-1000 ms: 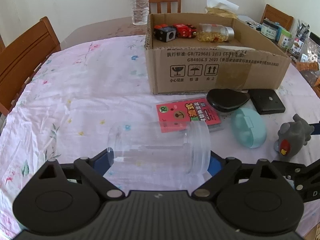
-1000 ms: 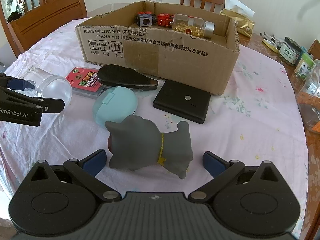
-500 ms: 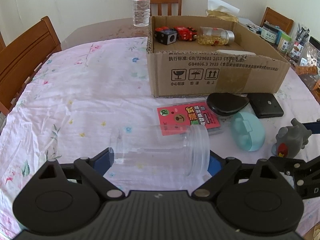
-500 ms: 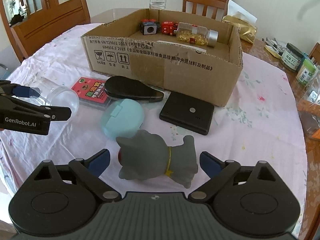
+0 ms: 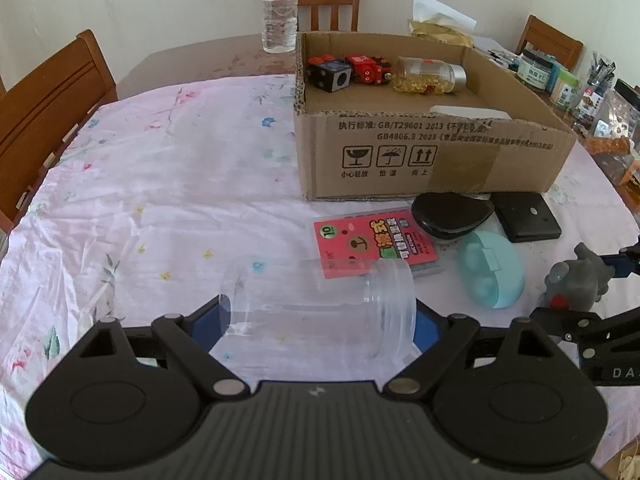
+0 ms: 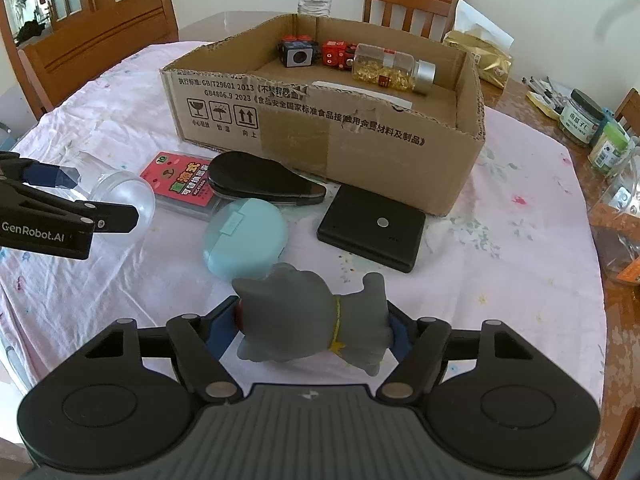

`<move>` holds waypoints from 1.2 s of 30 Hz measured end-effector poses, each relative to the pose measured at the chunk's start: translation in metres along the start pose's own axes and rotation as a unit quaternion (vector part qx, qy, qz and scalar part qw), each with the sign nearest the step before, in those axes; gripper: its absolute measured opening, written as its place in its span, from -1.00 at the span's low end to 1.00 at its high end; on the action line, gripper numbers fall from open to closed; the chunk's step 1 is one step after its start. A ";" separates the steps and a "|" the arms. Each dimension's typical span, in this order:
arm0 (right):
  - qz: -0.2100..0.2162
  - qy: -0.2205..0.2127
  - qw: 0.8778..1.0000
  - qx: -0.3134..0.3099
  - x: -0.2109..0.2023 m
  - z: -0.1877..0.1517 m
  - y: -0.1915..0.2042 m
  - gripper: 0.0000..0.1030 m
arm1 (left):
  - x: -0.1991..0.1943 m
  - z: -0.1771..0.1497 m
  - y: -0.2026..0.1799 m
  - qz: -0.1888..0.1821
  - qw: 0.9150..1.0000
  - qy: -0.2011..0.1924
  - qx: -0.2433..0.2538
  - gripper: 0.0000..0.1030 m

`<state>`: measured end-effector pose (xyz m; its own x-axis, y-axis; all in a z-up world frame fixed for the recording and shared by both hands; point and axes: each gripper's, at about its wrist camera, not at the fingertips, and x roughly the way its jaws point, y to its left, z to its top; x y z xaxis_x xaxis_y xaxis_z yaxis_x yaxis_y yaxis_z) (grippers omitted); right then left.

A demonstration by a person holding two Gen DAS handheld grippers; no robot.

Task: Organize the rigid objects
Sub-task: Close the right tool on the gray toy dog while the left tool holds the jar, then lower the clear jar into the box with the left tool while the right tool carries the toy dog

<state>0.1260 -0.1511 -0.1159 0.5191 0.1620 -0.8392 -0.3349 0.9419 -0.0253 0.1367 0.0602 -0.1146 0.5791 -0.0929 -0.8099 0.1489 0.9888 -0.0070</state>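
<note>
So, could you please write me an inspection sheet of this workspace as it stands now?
Surface: table under a floral cloth.
Job's things: clear jar on its side; grey toy; red card pack, black case, teal case, black box lying before the cardboard box, which holds cubes and a capsule bottle.
Clutter: jars, bags at the right edge.
Grippers: left gripper jaws at both ends of the jar; right gripper jaws just closing, now touching the toy.
Cables: nothing seen.
Surroundings: wooden chairs, water bottle, wall.
</note>
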 end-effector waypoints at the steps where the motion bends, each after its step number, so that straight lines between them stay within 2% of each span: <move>1: 0.000 0.003 1.000 0.000 0.000 0.001 0.000 0.50 | 0.000 0.001 0.000 -0.001 1.000 0.006 0.003 0.75; 6: 0.003 0.018 1.000 -0.001 -0.005 0.006 -0.002 0.49 | -0.008 0.011 0.000 -0.008 0.999 0.016 0.032 0.75; 10: 0.011 0.019 1.000 0.004 -0.016 0.014 -0.005 0.49 | -0.022 0.023 0.002 -0.033 0.998 0.017 0.056 0.75; 13: 0.019 0.019 1.000 0.012 -0.027 0.021 -0.007 0.49 | -0.033 0.034 0.003 -0.063 0.994 0.018 0.089 0.75; 19: 0.019 0.007 1.000 0.022 -0.048 0.036 -0.008 0.49 | -0.054 0.060 0.002 -0.098 0.985 -0.011 0.145 0.75; 26: 0.011 -0.018 1.000 0.014 -0.068 0.062 -0.019 0.49 | -0.057 0.098 -0.001 -0.105 0.984 -0.049 0.138 0.75; 36: 0.030 -0.055 0.998 -0.019 -0.068 0.103 -0.045 0.49 | -0.031 0.140 -0.022 -0.071 0.988 -0.076 0.113 0.75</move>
<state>0.1867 -0.1740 -0.0022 0.5798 0.2519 -0.7748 -0.3964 0.9181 0.0018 0.2276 0.0254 -0.0078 0.6512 -0.2614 -0.7124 0.4014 0.9154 0.0310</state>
